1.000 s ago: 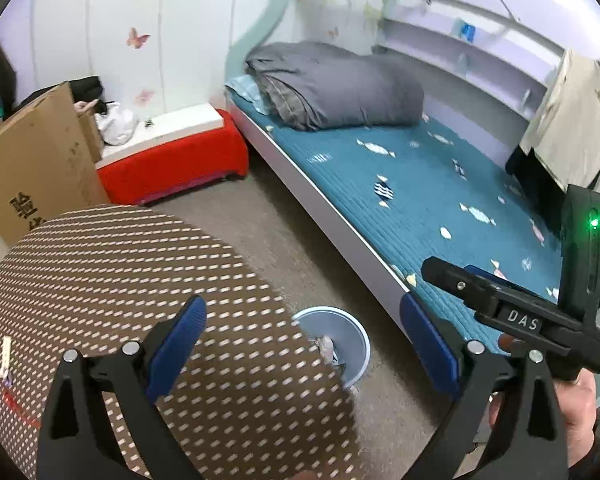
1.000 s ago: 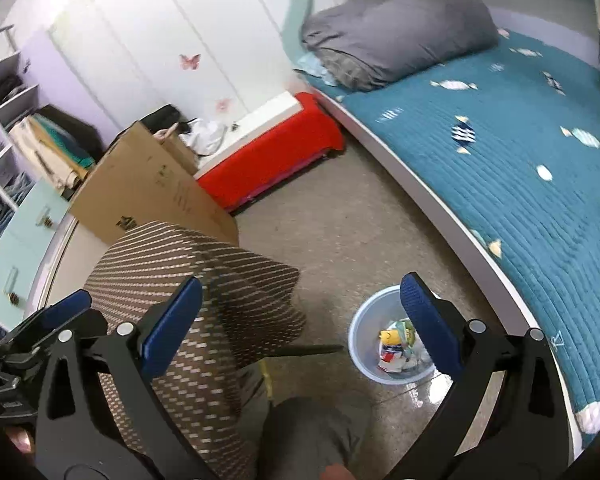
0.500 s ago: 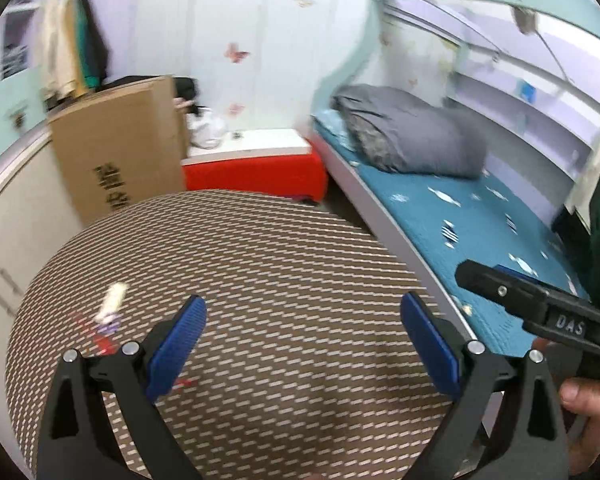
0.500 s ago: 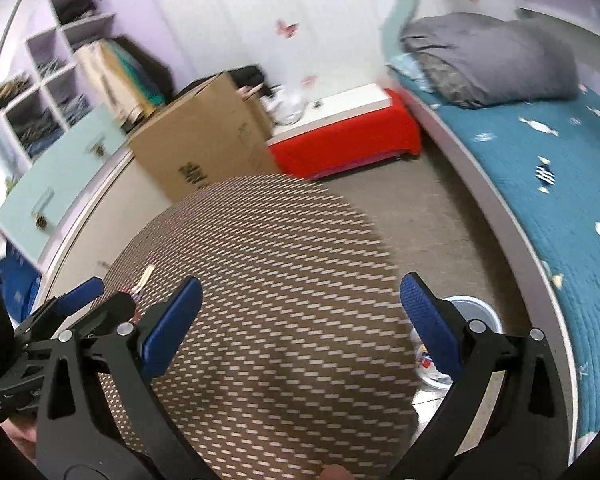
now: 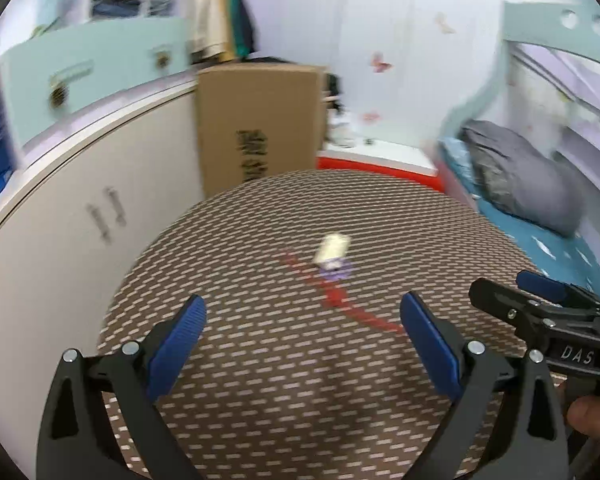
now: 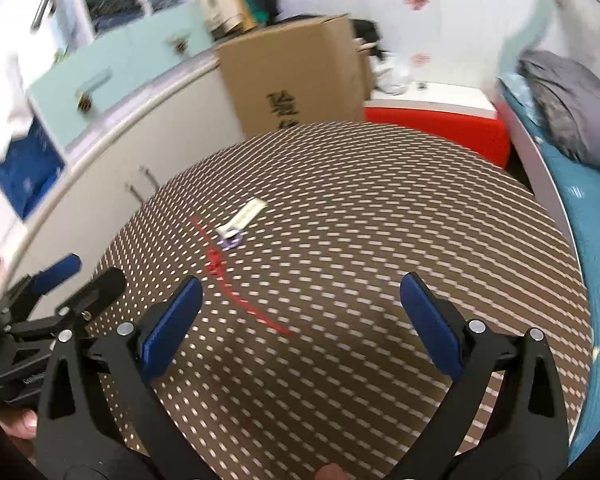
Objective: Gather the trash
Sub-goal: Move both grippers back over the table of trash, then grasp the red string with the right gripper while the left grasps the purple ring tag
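A round table (image 5: 260, 360) with a brown patterned cloth fills both views (image 6: 380, 240). On it lie a small white wrapper (image 5: 332, 249) with a purple scrap (image 5: 334, 274) and a thin red strip (image 5: 340, 302); they also show in the right wrist view: wrapper (image 6: 242, 216), red strip (image 6: 236, 284). My left gripper (image 5: 302, 320) is open and empty, just short of the red strip. My right gripper (image 6: 300, 304) is open and empty, to the right of the trash. The waste bin is out of sight.
A cardboard box (image 5: 260, 120) stands behind the table beside a white cabinet (image 5: 60, 220). A red bench (image 6: 440, 124) and a bed with teal cover (image 6: 592, 208) and grey duvet (image 5: 520, 176) lie to the right.
Both grippers have swung left from the floor bin and bed toward the table. The trash on the table has come to the middle of both views. Both stay open.
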### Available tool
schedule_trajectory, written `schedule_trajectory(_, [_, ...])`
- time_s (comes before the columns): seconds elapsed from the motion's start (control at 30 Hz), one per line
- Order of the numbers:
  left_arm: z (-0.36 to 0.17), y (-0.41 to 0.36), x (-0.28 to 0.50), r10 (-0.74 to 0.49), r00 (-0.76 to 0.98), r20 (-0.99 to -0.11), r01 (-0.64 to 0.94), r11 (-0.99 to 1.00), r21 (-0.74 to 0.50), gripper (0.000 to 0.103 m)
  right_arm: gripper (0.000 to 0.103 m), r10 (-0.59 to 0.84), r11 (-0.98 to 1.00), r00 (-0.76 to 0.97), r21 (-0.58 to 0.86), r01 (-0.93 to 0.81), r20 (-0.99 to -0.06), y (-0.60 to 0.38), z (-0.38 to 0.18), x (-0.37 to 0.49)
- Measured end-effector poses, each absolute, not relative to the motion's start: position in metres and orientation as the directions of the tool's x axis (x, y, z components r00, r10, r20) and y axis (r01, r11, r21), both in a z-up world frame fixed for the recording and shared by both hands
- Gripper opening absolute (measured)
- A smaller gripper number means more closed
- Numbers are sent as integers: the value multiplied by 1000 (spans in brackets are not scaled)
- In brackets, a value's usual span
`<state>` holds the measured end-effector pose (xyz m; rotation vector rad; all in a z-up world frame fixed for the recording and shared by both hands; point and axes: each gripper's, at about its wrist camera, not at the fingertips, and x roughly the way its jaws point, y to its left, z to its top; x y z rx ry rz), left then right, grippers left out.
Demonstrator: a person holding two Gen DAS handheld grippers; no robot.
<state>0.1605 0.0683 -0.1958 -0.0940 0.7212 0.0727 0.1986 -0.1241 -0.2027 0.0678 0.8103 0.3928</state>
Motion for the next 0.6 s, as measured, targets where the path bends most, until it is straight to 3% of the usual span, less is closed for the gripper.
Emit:
schedule_trajectory(0.1, [-208, 93, 158, 78, 730, -679, -160, 985, -59, 95, 95, 376, 914, 602, 177, -364, -704, -92, -212, 206])
schedule_trajectory(0.3, [-221, 126, 157, 106, 710, -697, -210, 975, -66, 95, 78, 380, 895, 558, 141, -423, -737, -50, -228, 224])
schedule_trajectory(0.4, [-225, 126, 156, 107, 704, -702, -214, 974, -67, 95, 61, 381, 884, 533, 130, -448, -755, -35, -236, 232])
schedule_trajectory(0.57, [-227, 127, 163, 103, 700, -707, -216, 974, -72, 95, 17, 367, 866, 528, 73, -495, -766, -17, -245, 232])
schedule_trajectory(0.6, [-228, 128, 165, 103, 699, -708, -215, 974, -71, 95, 13, 365, 863, 529, 64, -501, -766, -15, -245, 230])
